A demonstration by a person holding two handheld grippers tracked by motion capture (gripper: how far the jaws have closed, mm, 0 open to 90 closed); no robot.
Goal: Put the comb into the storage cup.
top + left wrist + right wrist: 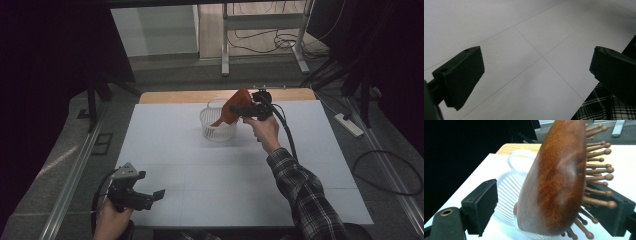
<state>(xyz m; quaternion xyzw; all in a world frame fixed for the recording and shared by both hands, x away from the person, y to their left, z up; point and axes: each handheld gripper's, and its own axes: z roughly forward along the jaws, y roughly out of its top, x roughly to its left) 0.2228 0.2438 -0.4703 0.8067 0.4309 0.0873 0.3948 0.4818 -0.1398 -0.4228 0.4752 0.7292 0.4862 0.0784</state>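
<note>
1. At the lower left of the high view, the left gripper sits in a hand near the bottom edge of the white table.
2. Its two black jaws stand wide apart. Nothing is between them.
3. In the left gripper view, the left gripper looks down on the bare white table with its thin lines. A bit of checked sleeve shows at the lower right.
4. Near the top middle of the high view stands a small white basket with a loop handle.
5. A brown wooden hairbrush leans in the basket. Its lower end is inside and its upper end sticks out toward the upper right.
6. Just right of the basket, the right gripper is at the brush. A hand holds it from below, on an arm in a checked sleeve.
7. In the right gripper view, the hairbrush fills the middle, with its round-tipped pegs pointing right.
8. The right gripper has a jaw on each side of the brush. The left jaw stands clear of the wood. The right jaw is right beside the pegs. The jaws are apart and do not squeeze the brush.
9. The basket shows behind the brush at the lower left.
</note>
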